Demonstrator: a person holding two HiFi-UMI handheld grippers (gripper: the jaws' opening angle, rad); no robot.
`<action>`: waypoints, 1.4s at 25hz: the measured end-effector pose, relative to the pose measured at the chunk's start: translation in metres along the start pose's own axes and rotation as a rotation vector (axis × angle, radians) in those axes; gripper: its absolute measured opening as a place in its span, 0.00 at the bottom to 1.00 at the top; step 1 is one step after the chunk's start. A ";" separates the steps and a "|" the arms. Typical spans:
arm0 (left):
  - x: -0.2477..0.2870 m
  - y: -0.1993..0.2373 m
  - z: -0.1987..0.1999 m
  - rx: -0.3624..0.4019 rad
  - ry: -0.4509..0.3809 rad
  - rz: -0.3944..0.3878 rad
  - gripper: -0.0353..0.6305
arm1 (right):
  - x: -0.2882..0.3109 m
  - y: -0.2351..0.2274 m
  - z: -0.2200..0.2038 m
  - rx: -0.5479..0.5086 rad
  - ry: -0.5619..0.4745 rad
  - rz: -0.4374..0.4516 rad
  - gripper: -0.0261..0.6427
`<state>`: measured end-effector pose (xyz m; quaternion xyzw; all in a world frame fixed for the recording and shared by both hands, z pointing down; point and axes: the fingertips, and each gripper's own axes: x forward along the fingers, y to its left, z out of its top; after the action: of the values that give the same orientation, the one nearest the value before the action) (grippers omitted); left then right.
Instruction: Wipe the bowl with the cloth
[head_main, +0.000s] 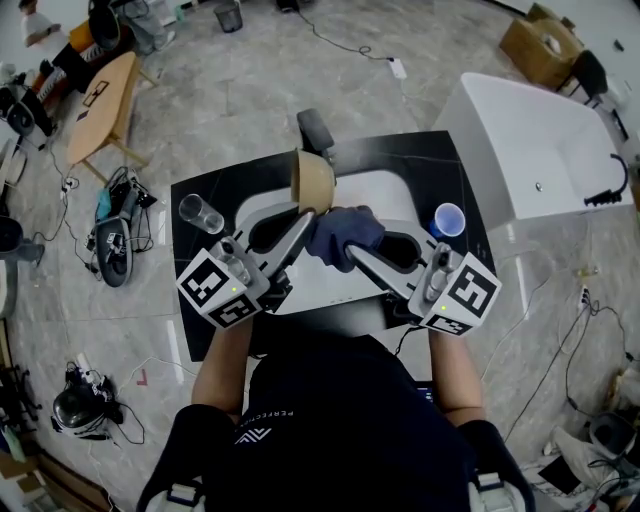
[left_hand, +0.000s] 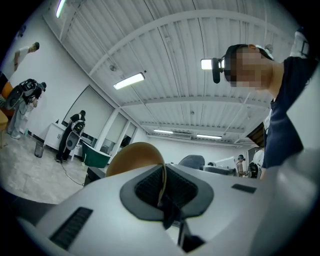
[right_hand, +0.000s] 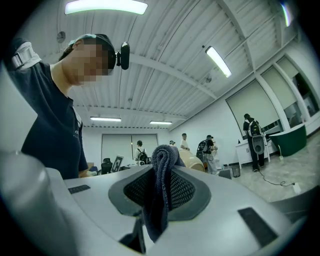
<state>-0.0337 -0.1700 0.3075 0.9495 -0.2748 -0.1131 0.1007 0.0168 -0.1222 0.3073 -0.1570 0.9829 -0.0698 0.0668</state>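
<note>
A person in a dark shirt is standing at six o'clock, holding a gripper in each hand over a black table (head_main: 420, 150). The left gripper (head_main: 303, 218), reaching toward one o'clock, is clamping its jaws on the rim of a tan bowl (head_main: 312, 180). The bowl is standing on edge above a white basin (head_main: 385, 190) near the centre. The right gripper (head_main: 352, 252), reaching toward eleven o'clock, is pinching a dark blue cloth (head_main: 343, 233) tight between its jaws, and the cloth is pressing against the bowl's lower edge. Farther out, a clear glass (head_main: 201, 213) is sitting at nine o'clock, a blue cup (head_main: 449, 219) at three o'clock, and a white bathtub (head_main: 540, 150) is standing at two o'clock.
</note>
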 end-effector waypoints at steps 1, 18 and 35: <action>-0.001 0.003 -0.001 -0.004 0.003 0.009 0.08 | 0.000 0.000 0.002 -0.009 0.000 -0.004 0.16; -0.010 0.013 -0.008 -0.224 -0.083 -0.002 0.08 | -0.004 -0.013 0.033 -0.048 -0.107 -0.102 0.16; 0.005 -0.011 -0.019 -0.361 -0.153 -0.104 0.08 | 0.002 -0.035 0.023 -0.071 -0.090 -0.228 0.16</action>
<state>-0.0186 -0.1613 0.3216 0.9176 -0.2075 -0.2375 0.2421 0.0292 -0.1584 0.2901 -0.2729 0.9565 -0.0351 0.0967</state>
